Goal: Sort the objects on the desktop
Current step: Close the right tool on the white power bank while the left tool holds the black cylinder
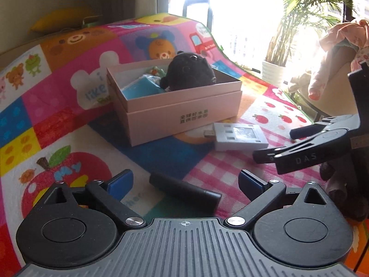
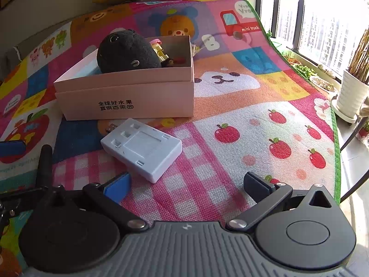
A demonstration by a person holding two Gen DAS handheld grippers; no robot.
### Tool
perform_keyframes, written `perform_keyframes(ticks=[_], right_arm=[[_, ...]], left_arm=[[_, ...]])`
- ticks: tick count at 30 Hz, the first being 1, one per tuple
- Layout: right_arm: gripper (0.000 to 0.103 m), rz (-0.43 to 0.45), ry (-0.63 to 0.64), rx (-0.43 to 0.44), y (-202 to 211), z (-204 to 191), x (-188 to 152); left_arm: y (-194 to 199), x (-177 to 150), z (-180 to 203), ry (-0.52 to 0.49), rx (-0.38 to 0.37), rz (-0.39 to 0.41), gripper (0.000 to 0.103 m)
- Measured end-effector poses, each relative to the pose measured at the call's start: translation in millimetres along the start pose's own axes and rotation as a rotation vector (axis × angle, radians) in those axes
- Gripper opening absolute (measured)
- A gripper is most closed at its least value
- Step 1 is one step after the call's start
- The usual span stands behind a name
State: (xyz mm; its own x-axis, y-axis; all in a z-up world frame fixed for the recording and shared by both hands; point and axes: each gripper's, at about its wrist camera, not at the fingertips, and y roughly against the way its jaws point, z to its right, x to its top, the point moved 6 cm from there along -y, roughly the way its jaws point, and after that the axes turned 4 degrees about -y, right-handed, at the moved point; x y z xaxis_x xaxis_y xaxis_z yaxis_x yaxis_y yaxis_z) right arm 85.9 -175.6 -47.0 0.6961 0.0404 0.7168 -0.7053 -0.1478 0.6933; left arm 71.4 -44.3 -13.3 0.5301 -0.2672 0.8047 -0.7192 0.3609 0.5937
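Blue pads on both grippers, jaws wide, nothing between the pads. Left gripper (image 1: 185, 180) sits low over the bright cartoon-print mat (image 1: 69, 124) w/ a black stick-shaped object (image 1: 184, 190) lying flat on the mat between its fingers, touching neither pad. Right gripper (image 2: 186, 183) is spread over the pink checked patch, empty; its left pad is just beside the near corner of the white rectangular plastic charger w/ USB plug (image 2: 141, 149), not touching as far as I can tell. In left wrist view the right gripper's fingers show at right, near the charger. Behind the charger, close to it: pink cardboard box w/ black printed characters (image 2: 129, 99), open on top. Inside: black plush toy (image 2: 126, 53), blue packet (image 1: 140, 86), small gold item & other bits, too small to tell. Far right: white plant pot (image 2: 352, 97) by the window.
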Motion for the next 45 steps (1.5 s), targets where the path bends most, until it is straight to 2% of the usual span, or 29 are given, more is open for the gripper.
perform_keyframes(ticks=[5, 10, 15, 17, 20, 21, 24, 25, 27, 30, 32, 36, 40, 43, 45], right_arm=[[0.103, -0.006, 0.010, -0.002, 0, -1, -1], [0.103, -0.008, 0.003, 0.022, 1, 2, 0], [0.103, -0.007, 0.019, 0.007, 0, -1, -1], [0.103, -0.010, 0.023, 0.005, 0, -1, 0], [0.103, 0.001, 0.008, -0.055, -6, 8, 9], [0.103, 0.013, 0.000, -0.093, -8, 12, 12], [0.103, 0.068, 0.004, -0.225, -10, 23, 22], [0.103, 0.085, 0.009, -0.238, -8, 23, 23], [0.103, 0.110, 0.017, -0.153, 0, 16, 23], [0.103, 0.127, 0.022, 0.075, 11, -4, 22], [0.103, 0.121, 0.050, 0.135, 10, -18, 25], [0.103, 0.081, 0.093, 0.085, -15, -31, 36], [0.103, -0.015, 0.107, 0.117, -40, -41, 37], [0.103, -0.003, 0.126, 0.109, -42, -47, 38], [0.094, 0.014, 0.149, 0.108, -39, -50, 38]], left_arm=[[-16, 1, -11, 0.088, -0.154, -0.016, 0.101], [-9, -9, 5, 0.089, -0.191, -0.025, 0.101], [11, -24, 33, 0.064, -0.233, -0.022, 0.102], [17, -28, 40, 0.052, -0.195, -0.014, 0.102], [18, -30, 37, 0.043, -0.038, -0.008, 0.103], [18, -30, 34, 0.055, -0.010, -0.007, 0.103], [17, -30, 27, 0.088, 0.025, -0.004, 0.103], [16, -31, 26, 0.095, 0.033, -0.007, 0.103], [15, -32, 26, 0.094, 0.044, -0.013, 0.103], [14, -33, 29, 0.067, 0.066, -0.020, 0.103], [13, -34, 32, 0.054, 0.076, -0.024, 0.103], [13, -35, 32, 0.054, 0.076, -0.024, 0.103], [12, -35, 34, 0.045, 0.082, -0.028, 0.103], [12, -35, 34, 0.048, 0.079, -0.027, 0.103], [13, -35, 33, 0.053, 0.074, -0.025, 0.103]])
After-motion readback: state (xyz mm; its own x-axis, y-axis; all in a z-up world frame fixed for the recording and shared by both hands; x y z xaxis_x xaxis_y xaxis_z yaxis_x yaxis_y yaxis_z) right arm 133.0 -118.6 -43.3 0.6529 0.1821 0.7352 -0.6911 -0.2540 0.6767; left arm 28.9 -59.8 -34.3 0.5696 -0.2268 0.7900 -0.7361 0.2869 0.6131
